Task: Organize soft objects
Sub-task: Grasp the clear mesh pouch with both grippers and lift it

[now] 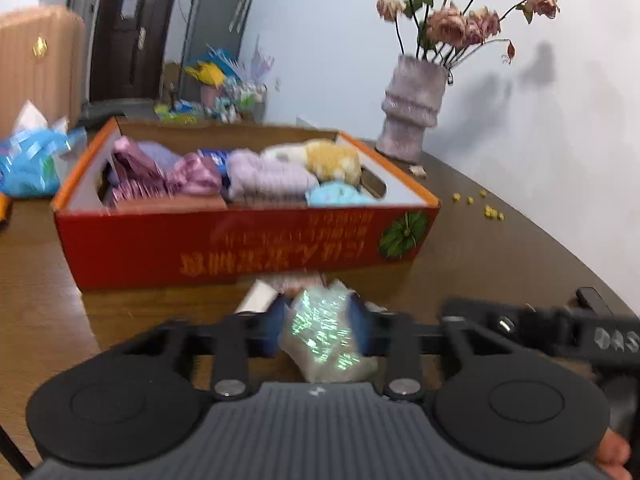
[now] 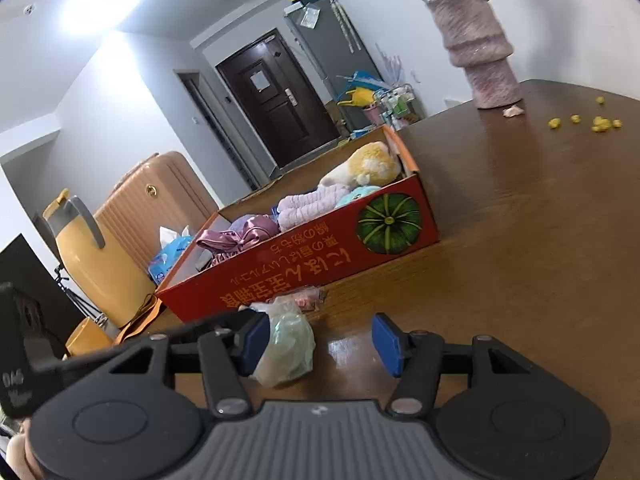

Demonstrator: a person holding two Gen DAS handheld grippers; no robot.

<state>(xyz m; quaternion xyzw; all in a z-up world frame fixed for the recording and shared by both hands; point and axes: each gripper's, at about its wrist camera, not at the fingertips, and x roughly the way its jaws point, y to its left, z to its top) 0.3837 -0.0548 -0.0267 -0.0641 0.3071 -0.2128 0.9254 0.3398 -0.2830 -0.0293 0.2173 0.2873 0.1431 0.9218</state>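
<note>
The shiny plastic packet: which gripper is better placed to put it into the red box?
Left. The left gripper is already shut on the shiny plastic packet, facing the red box. The right gripper is open and empty, beside the packet.

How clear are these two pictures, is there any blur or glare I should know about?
Left wrist view: motion blur smears the red box lettering and the shiny bag clamped in the left gripper; the vase casts soft shadows on the wall. Right wrist view: sharper, box print legible, a ceiling light blows out the upper left, glare spots the table by the open right gripper; fisheye bends both.
</note>
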